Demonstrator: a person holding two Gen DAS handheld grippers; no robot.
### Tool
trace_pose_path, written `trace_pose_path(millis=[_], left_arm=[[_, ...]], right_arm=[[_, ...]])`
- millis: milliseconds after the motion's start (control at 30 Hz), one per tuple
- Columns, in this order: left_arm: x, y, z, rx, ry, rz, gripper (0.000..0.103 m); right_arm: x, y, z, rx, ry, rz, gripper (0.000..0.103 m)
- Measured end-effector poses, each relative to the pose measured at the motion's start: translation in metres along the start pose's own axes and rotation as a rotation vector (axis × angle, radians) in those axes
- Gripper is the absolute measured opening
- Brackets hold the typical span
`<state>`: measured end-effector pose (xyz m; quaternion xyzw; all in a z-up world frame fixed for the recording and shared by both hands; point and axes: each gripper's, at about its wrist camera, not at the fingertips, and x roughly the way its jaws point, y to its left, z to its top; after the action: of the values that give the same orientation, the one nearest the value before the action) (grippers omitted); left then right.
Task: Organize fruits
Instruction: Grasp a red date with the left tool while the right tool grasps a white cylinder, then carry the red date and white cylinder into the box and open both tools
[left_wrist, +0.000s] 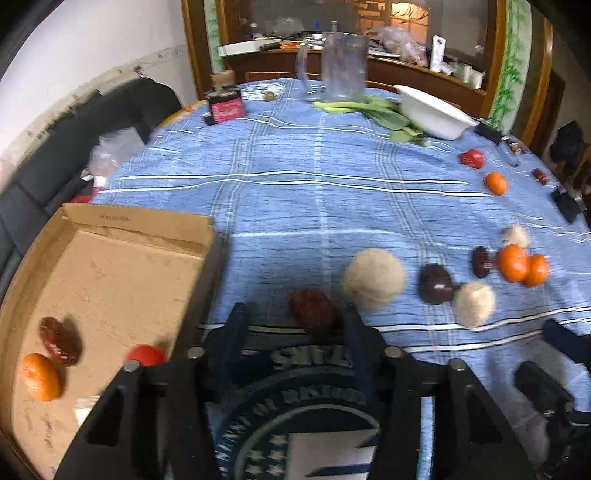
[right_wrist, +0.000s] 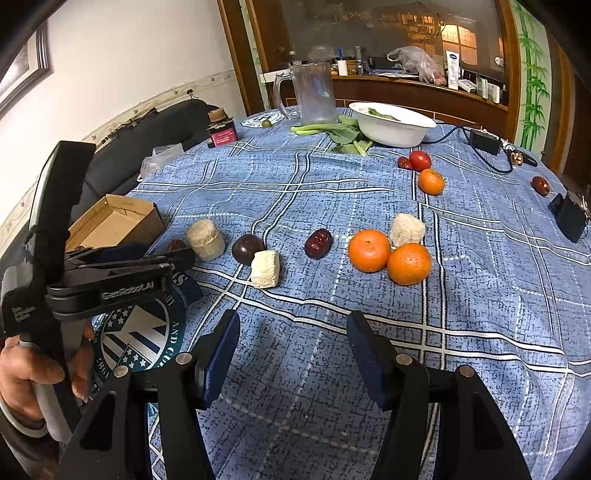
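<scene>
My left gripper (left_wrist: 295, 314) is open over the blue cloth, its fingers on either side of a red date (left_wrist: 314, 312) that lies on the table. A cardboard box (left_wrist: 110, 266) to its left holds a date (left_wrist: 59, 341), an orange (left_wrist: 40, 376) and a small tomato (left_wrist: 146, 355). My right gripper (right_wrist: 293, 332) is open and empty above the cloth. Ahead of it lie two oranges (right_wrist: 388, 254), a date (right_wrist: 318, 242), a dark round fruit (right_wrist: 246, 248) and pale cut pieces (right_wrist: 265, 268). The left gripper also shows in the right wrist view (right_wrist: 177, 258).
A white bowl (right_wrist: 391, 125), greens (right_wrist: 340, 131) and a clear jug (right_wrist: 314, 92) stand at the far side. A tomato (right_wrist: 420, 160), an orange (right_wrist: 430, 181) and a date (right_wrist: 540, 185) lie far right. Black adapters (right_wrist: 570, 218) and cables sit at the right edge. A dark sofa (left_wrist: 74, 133) is left of the table.
</scene>
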<state>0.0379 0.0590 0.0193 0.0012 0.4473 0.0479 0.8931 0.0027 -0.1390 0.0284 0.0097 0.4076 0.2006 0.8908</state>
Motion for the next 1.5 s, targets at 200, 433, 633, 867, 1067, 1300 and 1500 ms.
trace_pose_path(millis=[200,433,633,867,1067,1300,1500], left_arm=[[-0.005,0.017,0.001,-0.053,-0.010,-0.013,0.023],[-0.026,0.016,-0.004,-0.041,-0.036,-0.107,0.023],[-0.038,0.015,-0.009,-0.027,-0.026,-0.177,0.023],[-0.049,0.017,-0.016,-0.015,-0.035,-0.187,0.023],[-0.066,0.023,-0.025,0.010,-0.055,-0.197,0.023],[-0.084,0.028,-0.036,0.034,-0.087,-0.131,0.023],[-0.098,0.037,-0.045,0.045,-0.117,-0.071,0.023]], right_arm=[[0.005,0.001,0.005,0.004,0.005,0.011,0.065],[0.023,0.011,0.015,-0.028,0.023,-0.003,0.065],[0.043,0.018,0.028,-0.056,0.042,-0.014,0.049],[0.050,0.017,0.032,-0.022,0.051,-0.013,0.020],[0.014,0.024,0.023,-0.004,-0.015,0.005,0.020],[-0.008,0.047,0.007,-0.010,-0.037,0.033,0.020],[-0.015,0.067,-0.002,-0.018,-0.040,0.057,0.020]])
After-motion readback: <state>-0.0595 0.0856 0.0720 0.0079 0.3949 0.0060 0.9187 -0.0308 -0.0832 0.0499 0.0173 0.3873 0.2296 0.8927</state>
